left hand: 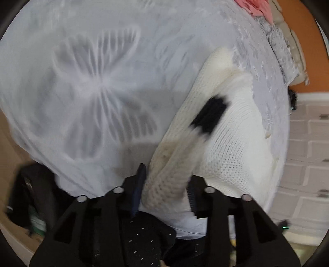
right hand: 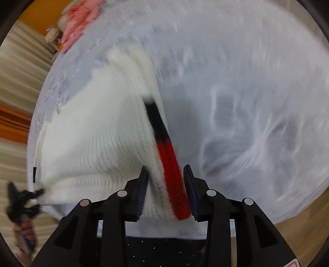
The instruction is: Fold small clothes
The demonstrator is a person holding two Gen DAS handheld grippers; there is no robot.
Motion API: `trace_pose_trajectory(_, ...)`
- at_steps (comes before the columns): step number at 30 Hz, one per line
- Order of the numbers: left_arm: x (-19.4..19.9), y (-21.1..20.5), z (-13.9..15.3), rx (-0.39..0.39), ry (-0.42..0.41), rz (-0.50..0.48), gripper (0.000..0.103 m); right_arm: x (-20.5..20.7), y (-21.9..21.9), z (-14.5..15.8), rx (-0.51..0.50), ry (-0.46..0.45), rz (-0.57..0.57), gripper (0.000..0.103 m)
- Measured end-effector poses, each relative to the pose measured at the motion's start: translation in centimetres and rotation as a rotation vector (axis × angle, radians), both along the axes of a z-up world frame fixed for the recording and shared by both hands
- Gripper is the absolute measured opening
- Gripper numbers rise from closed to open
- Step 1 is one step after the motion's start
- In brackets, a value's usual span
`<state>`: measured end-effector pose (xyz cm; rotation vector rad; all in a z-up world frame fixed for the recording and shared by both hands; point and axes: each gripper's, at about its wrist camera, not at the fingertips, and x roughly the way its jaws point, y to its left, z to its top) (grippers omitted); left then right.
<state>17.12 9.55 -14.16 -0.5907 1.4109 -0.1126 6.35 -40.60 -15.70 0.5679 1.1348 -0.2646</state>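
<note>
A small cream knitted garment (left hand: pixel 230 141) with a black patch lies on a white butterfly-print cloth (left hand: pixel 98 86) over a round table. My left gripper (left hand: pixel 164 180) is shut on a cream edge of it at the near side. In the right wrist view the same garment (right hand: pixel 98 143) shows a black and red stripe (right hand: pixel 170 164) along its edge. My right gripper (right hand: pixel 166 184) is shut on that striped edge. The left gripper (right hand: pixel 22 197) shows at the far left of that view, holding the other corner.
A pink garment (left hand: pixel 257 6) lies at the far edge of the table; it also shows in the right wrist view (right hand: pixel 78 22). White drawers (left hand: pixel 308 154) stand to the right. A beige curtain (right hand: pixel 18 67) and orange wall lie to the left.
</note>
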Motion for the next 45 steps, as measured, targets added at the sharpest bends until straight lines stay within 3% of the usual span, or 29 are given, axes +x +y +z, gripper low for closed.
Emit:
trace_pose_trajectory(1, 0.5, 0.1, 1.9, 0.016, -0.068, -0.018, 0.045, 0.7, 0.1, 1.5, -0.057, -0.022, 0.020, 0.050)
trace_pose_trajectory(3, 1.7, -0.8, 5.7, 0.067, -0.207, -0.046, 0.067, 2.7, 0.0, 3.7, -0.109, -0.076, 0.063, 0.058)
trace_pose_trajectory(4, 2.5, -1.5, 7.0, 0.101, -0.259, -0.049, 0.084, 3.9, -0.3, 4.2, -0.112, -0.094, 0.077, 0.058)
trace_pose_trajectory(5, 3.6, -2.2, 7.8, 0.118, -0.298, -0.057, 0.092, 5.8, -0.4, 4.4, -0.107, -0.104, 0.085, 0.058)
trace_pose_trajectory(7, 6.5, -4.5, 7.5, 0.124, -0.317, -0.121, 0.096, 8.8, -0.6, 3.9, -0.089, -0.111, 0.103, 0.059)
trace_pose_trajectory(10, 11.5, -7.7, 2.9, 0.204, -0.214, -0.185, 0.092, 12.9, 0.0, 2.3, -0.114, -0.075, 0.131, 0.059)
trace_pose_trajectory(11, 12.0, -7.9, 2.0, 0.211, -0.204, -0.182, 0.071, 14.4, 0.3, 1.2, -0.118, -0.046, 0.139, 0.059)
trace_pose_trajectory(12, 13.0, -8.4, 0.8, 0.189, -0.192, -0.202, 0.050, 15.2, 0.6, 0.5, -0.119, -0.024, 0.145, 0.039)
trace_pose_trajectory(13, 13.6, -8.6, 0.4, 0.180, -0.175, -0.216, 0.014, 16.0, 0.7, 0.1, -0.120, 0.009, 0.158, 0.009)
trace_pose_trajectory(14, 14.5, -8.7, 0.5, 0.146, -0.168, -0.218, 0.005, 15.9, 0.3, 0.4, -0.120, 0.008, 0.158, 0.007)
trace_pose_trajectory(18, 15.5, -8.1, 3.0, 0.156, -0.298, -0.193, 0.004, 16.0, -1.2, 3.6, -0.140, -0.122, 0.103, 0.007)
trace_pose_trajectory(20, 16.0, -8.3, 2.6, 0.169, -0.270, -0.184, 0.009, 16.6, -2.4, 2.2, -0.135, -0.103, 0.072, 0.007)
trace_pose_trajectory(22, 16.7, -8.7, 0.2, 0.231, -0.208, -0.216, 0.010, 17.1, -3.3, -0.5, -0.102, -0.016, 0.062, 0.008)
trace_pose_trajectory(24, 16.5, -9.3, -0.3, 0.253, -0.197, -0.235, 0.012, 16.1, -3.1, 0.3, -0.068, -0.070, 0.039, 0.014)
trace_pose_trajectory(25, 16.0, -9.3, 0.0, 0.246, -0.211, -0.230, 0.024, 15.4, -2.7, 1.2, -0.077, -0.108, 0.031, 0.015)
trace_pose_trajectory(26, 15.4, -9.4, 0.4, 0.238, -0.226, -0.227, 0.050, 14.9, -2.2, 1.8, -0.089, -0.139, 0.033, 0.015)
trace_pose_trajectory(27, 14.7, -9.5, 0.9, 0.259, -0.236, -0.221, 0.066, 14.6, -1.6, 1.8, -0.112, -0.154, 0.052, 0.020)
trace_pose_trajectory(28, 14.2, -9.7, 1.3, 0.293, -0.253, -0.211, 0.078, 14.9, -1.2, 0.7, -0.143, -0.103, 0.084, 0.027)
trace_pose_trajectory(30, 13.2, -10.3, 1.6, 0.363, -0.288, -0.236, 0.076, 15.5, -0.5, -1.8, -0.202, 0.048, 0.127, 0.023)
trace_pose_trajectory(32, 12.4, -10.8, 2.2, 0.416, -0.288, -0.268, 0.076, 14.4, 0.1, 0.1, -0.182, -0.024, 0.095, 0.023)
trace_pose_trajectory(36, 10.2, -10.6, 4.2, 0.450, -0.334, -0.305, 0.076, 12.1, 3.2, 3.4, -0.097, -0.131, 0.103, 0.023)
trace_pose_trajectory(45, 6.6, -10.0, 5.7, 0.414, -0.343, -0.317, 0.077, 10.4, 12.0, 4.6, -0.055, -0.153, 0.254, 0.023)
